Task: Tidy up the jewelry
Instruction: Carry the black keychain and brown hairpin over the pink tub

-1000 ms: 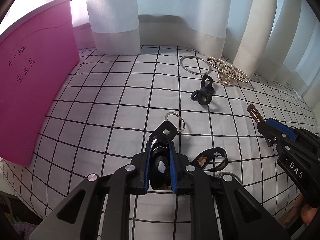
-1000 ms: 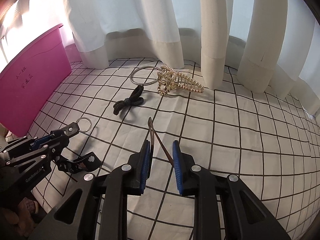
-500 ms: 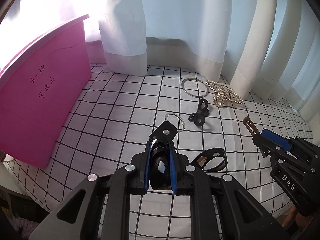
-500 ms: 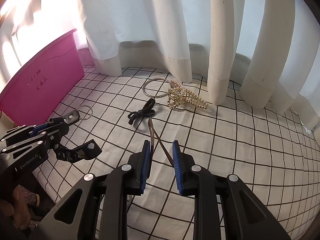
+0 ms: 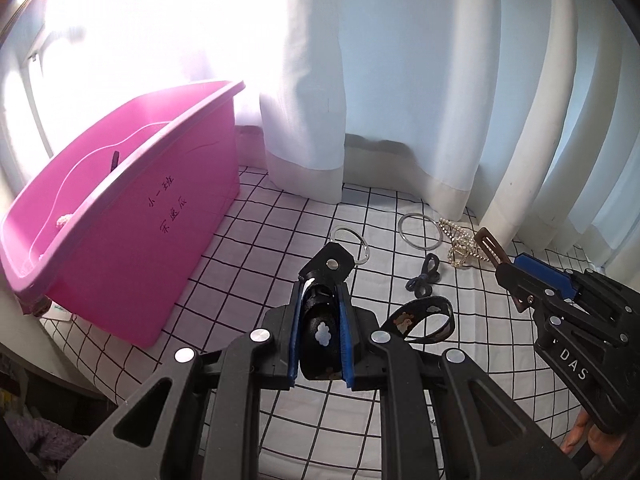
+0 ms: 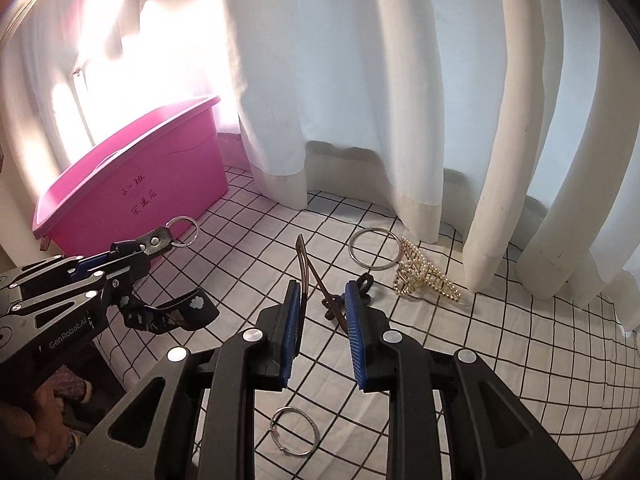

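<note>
The black keychain strap, printed with small white clouds, is clamped between the blue pads of the left hand-held gripper. Its long axis runs forward along the fingers, with the riveted tab and silver key ring pointing away from the camera, toward the curtain; a loose loop of the strap curls out to the right of the jaws. The strap is held in the air above the grid-patterned surface.

The right hand-held gripper is closed on a thin brown hair clip, whose two slim arms stick up and forward out of the jaws, the curved tip leaning slightly left. In the left wrist view the same clip points up and to the left from the right hand-held gripper.

Lying on the surface beyond both are a dark hair tie, a large silver bangle and a pearl claw clip, the last two touching. A small silver hoop lies nearer, under the right fingers. A pink bin with handwriting on its side stands at the left edge, and white curtains hang behind.
</note>
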